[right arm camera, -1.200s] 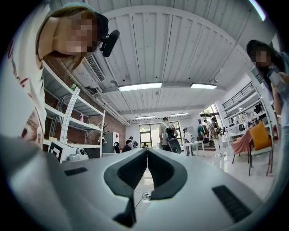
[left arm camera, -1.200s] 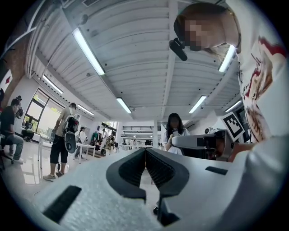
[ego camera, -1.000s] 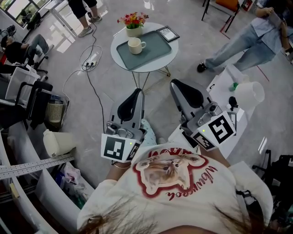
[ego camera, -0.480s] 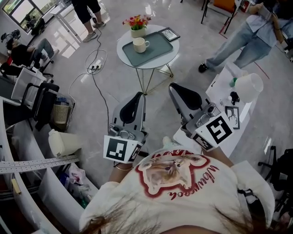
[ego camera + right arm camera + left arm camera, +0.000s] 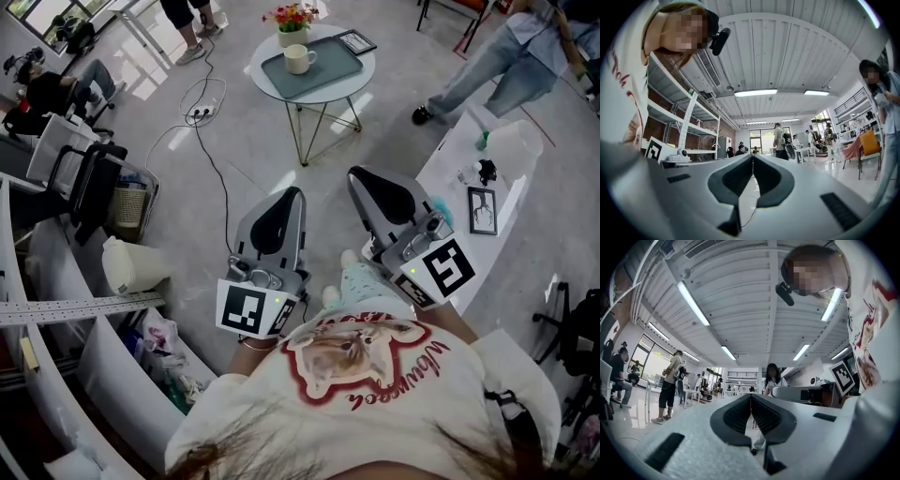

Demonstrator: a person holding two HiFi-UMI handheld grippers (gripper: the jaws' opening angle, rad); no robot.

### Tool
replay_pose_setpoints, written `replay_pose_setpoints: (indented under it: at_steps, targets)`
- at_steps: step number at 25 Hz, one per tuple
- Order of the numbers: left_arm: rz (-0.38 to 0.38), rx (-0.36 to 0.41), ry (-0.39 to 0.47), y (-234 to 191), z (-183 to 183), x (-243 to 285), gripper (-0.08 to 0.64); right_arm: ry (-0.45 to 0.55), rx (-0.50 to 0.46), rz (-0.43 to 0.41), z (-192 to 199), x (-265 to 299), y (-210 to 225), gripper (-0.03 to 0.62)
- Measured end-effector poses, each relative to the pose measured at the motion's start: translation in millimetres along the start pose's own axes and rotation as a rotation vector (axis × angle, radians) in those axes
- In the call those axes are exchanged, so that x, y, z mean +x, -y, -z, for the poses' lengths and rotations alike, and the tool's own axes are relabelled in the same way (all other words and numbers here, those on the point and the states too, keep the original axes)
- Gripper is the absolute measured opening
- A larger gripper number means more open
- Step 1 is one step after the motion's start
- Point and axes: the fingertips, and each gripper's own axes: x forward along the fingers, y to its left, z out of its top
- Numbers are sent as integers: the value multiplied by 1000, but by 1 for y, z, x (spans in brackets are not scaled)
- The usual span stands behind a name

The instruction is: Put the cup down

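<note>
Cup is already down, upright in the tray toward the table's far-left edge. It's the only thing in there, and I can't tell what's in the cup. Left gripper and right gripper are both well apart from it, fingers pressed together on nothing. Looks done to me, so I'd go nowhere near that tray.

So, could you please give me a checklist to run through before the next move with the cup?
1. Cup standing upright on the tray: ok.
2. Left gripper empty, jaws together: ok.
3. Right gripper empty, jaws together: ok.
4. Both grippers well apart from the table: ok.
5. Cup empty, so nothing to spill: cannot tell.
6. Floor towards the table free of trip hazards: not ok, a cable lies to its left.
</note>
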Motion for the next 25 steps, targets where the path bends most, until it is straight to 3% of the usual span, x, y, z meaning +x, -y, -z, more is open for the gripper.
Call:
replay_pose_setpoints:
  at_steps: [9,20,25]
  targets:
    - [8,18,-3,40,-5,-18,15,14,-37,19,-12,-45,-10,29]
    - [28,-2,20,93,-11,-5,15,55,-51,-51,-35,-81,-14,29]
    - [26,12,25,97,-16,-5,15,65,-64,-68,-37,-82,-19,28]
